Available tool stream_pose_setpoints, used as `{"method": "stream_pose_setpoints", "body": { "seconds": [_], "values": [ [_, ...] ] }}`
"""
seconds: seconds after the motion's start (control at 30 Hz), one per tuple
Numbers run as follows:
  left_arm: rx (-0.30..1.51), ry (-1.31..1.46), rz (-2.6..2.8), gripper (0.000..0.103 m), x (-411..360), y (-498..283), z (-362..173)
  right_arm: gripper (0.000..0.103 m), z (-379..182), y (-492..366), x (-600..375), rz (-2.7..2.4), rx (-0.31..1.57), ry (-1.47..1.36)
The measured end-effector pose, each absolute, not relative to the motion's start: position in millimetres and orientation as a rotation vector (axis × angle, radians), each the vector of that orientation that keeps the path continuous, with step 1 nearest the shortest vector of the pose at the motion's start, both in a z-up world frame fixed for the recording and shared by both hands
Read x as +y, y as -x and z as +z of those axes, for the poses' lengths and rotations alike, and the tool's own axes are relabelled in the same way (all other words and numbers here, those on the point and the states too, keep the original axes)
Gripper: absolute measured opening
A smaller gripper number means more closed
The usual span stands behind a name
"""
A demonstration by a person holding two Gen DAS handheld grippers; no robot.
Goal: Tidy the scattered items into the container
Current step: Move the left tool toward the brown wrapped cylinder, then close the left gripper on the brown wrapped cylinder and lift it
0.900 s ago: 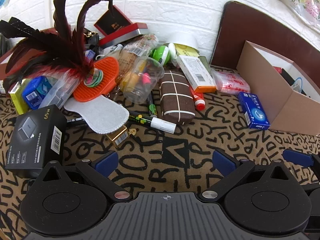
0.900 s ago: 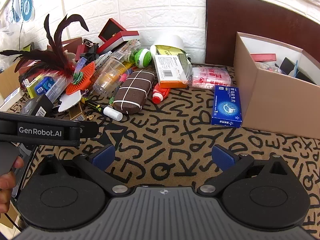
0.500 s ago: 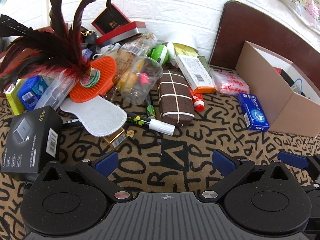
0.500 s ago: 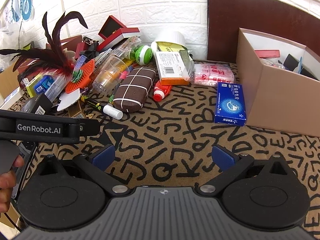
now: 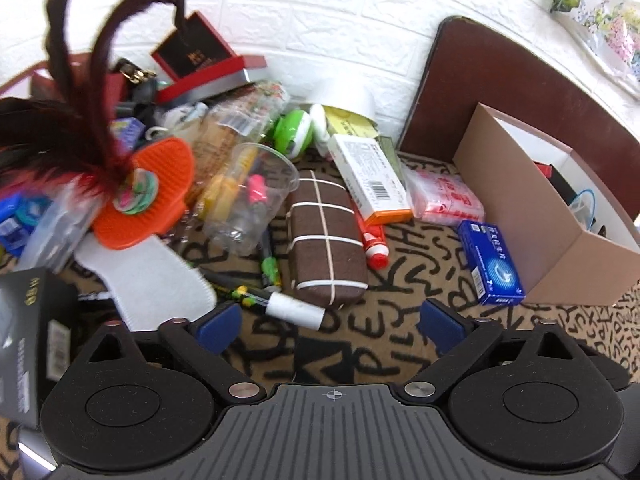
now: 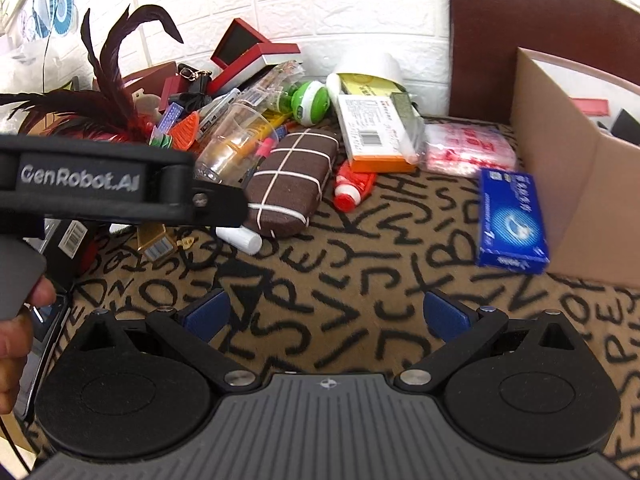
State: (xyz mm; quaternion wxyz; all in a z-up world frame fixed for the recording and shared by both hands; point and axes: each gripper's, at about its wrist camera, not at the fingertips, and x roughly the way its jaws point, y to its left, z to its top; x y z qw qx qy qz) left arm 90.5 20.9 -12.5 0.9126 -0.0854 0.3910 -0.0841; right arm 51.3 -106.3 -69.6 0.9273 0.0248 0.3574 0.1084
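Observation:
Scattered items lie in a heap on a letter-patterned cloth. In the left wrist view a brown checked case (image 5: 326, 240) lies just ahead of my left gripper (image 5: 330, 322), which is open and empty, with a white-capped marker (image 5: 280, 306) right by its left pad. The cardboard box (image 5: 532, 216) stands at the right, a blue packet (image 5: 491, 266) lying against its wall. My right gripper (image 6: 326, 314) hangs open and empty over bare cloth. In its view the case (image 6: 290, 186), the blue packet (image 6: 512, 218) and the box (image 6: 572, 160) lie ahead; the left gripper's body crosses the left side.
A clear plastic cup (image 5: 250, 196), an orange brush (image 5: 150, 192) with dark feathers, a red-capped bottle (image 5: 374, 242), a white and orange carton (image 5: 370, 176) and a pink packet (image 5: 444, 198) crowd the heap. A black box (image 5: 30, 336) sits at the left. A white brick wall lies behind.
Both grippers have moved forward toward the heap, so the items look larger and nearer. The left gripper now reaches further across the right wrist view. Both stay open.

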Motion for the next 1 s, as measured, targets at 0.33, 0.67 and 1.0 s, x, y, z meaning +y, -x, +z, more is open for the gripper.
{"method": "stream_pose_setpoints", "body": {
  "seconds": [0.33,0.67,1.0],
  "values": [
    [0.855,0.236,-0.247,0.087,29,-141,-23,0.093,-78,-91,-93,0.300,0.701,-0.085],
    [0.916,0.223,-0.271,0.073,31,-174,-39,0.081,-82,-122,-77,0.360,0.689,-0.036],
    [0.937,0.256,-0.271,0.070,35,-189,-48,0.077,-89,-137,-74,0.355,0.711,-0.042]
  ]
}}
